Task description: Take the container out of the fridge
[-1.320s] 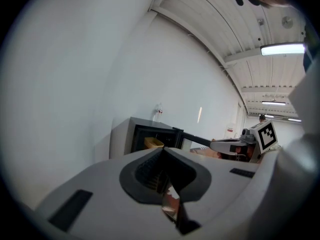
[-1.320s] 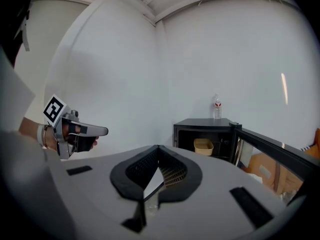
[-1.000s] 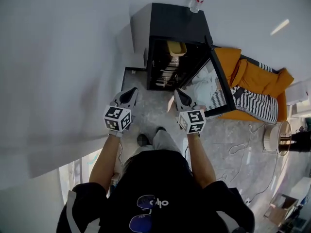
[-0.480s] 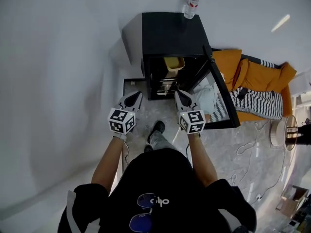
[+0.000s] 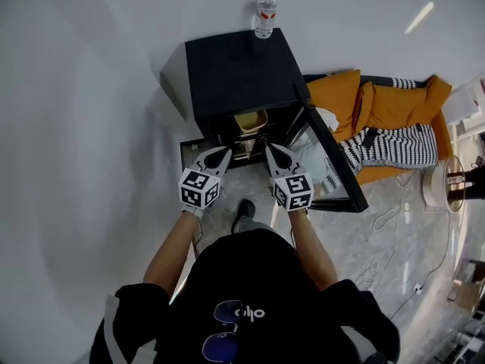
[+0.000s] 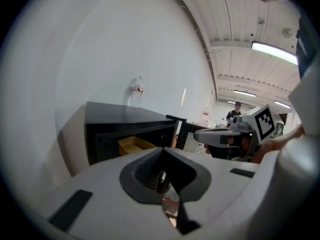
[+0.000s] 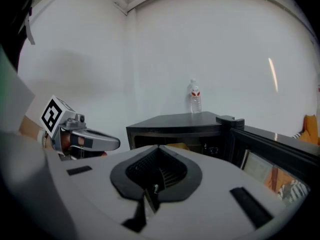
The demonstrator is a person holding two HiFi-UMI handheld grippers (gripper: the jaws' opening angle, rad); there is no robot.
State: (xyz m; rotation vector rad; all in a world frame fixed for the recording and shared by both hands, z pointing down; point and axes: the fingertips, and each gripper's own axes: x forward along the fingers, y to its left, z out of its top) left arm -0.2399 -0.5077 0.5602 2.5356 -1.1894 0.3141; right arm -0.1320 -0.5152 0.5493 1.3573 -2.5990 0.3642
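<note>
A black mini fridge (image 5: 231,70) stands against the white wall with its door (image 5: 327,165) swung open to the right. A yellow container (image 5: 250,120) sits on an upper shelf inside; it also shows in the left gripper view as the yellow container (image 6: 132,145). My left gripper (image 5: 220,153) and right gripper (image 5: 270,151) are side by side just in front of the fridge opening, apart from the container. Both are shut with nothing between the jaws. In its own view the left gripper (image 6: 162,151) points at the fridge (image 6: 120,120); so does the right gripper (image 7: 159,147).
A water bottle (image 5: 264,13) stands on top of the fridge. Orange and striped cushions (image 5: 379,123) lie right of the door. Cables (image 5: 386,226) trail over the marble floor. A flat dark panel (image 5: 189,154) lies at the fridge's left foot. A person (image 6: 236,112) stands far off.
The fridge has come closer as the person walked toward it. Both grippers now sit right at the open front, still shut and side by side.
</note>
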